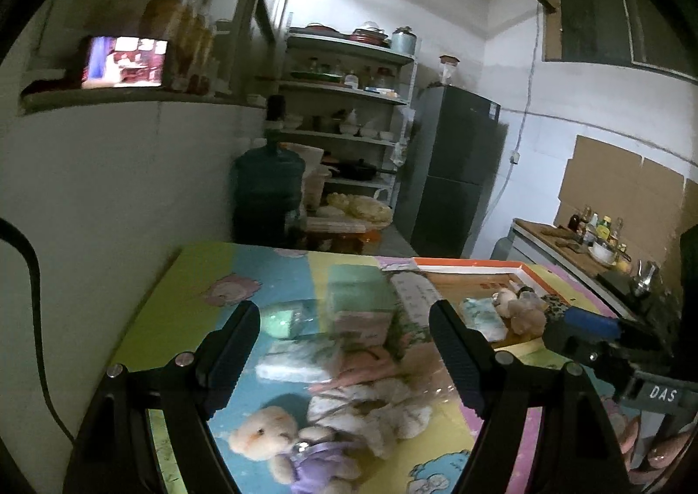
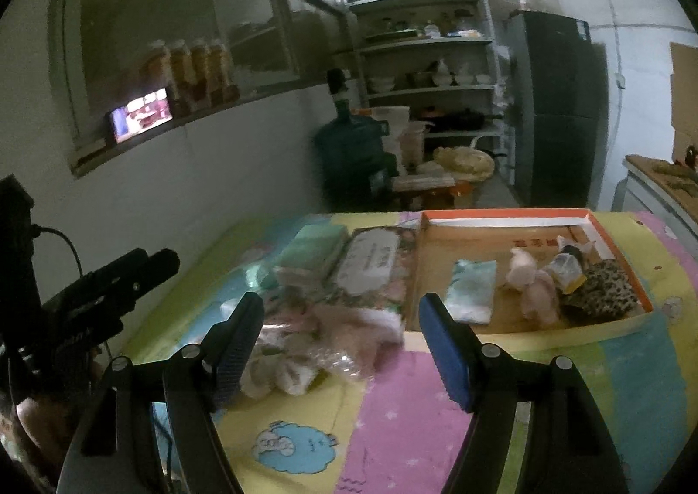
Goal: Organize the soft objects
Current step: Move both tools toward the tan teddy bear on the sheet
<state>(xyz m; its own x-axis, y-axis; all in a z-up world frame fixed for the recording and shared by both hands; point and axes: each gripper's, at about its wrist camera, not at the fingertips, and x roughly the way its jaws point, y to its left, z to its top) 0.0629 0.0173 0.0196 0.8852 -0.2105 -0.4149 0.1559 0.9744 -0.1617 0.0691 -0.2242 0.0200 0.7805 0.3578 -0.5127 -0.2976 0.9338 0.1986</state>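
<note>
A heap of soft things lies on the colourful table cover (image 1: pixel 174 289): a small bear in a purple outfit (image 1: pixel 283 446), a cream plush (image 1: pixel 375 411), tissue packs (image 1: pixel 296 359) and a green pack (image 1: pixel 357 289). My left gripper (image 1: pixel 344 345) hovers open over this heap, nothing between its fingers. An orange-rimmed shallow box (image 2: pixel 506 217) holds a pale blue pack (image 2: pixel 471 289), a pink plush (image 2: pixel 534 284) and a leopard-print item (image 2: pixel 602 293). My right gripper (image 2: pixel 340 341) is open and empty above the heap's plush (image 2: pixel 349 332), left of the box. A wet-wipes pack (image 2: pixel 371 263) lies beside the box.
A white wall runs along the table's left side. Beyond the table stand a water jug (image 1: pixel 268 184), a shelf rack of dishes (image 1: pixel 349 101) and a dark fridge (image 1: pixel 453 167). A counter with bottles (image 1: pixel 597 232) is at the right. The left gripper shows at the right wrist view's left edge (image 2: pixel 131 276).
</note>
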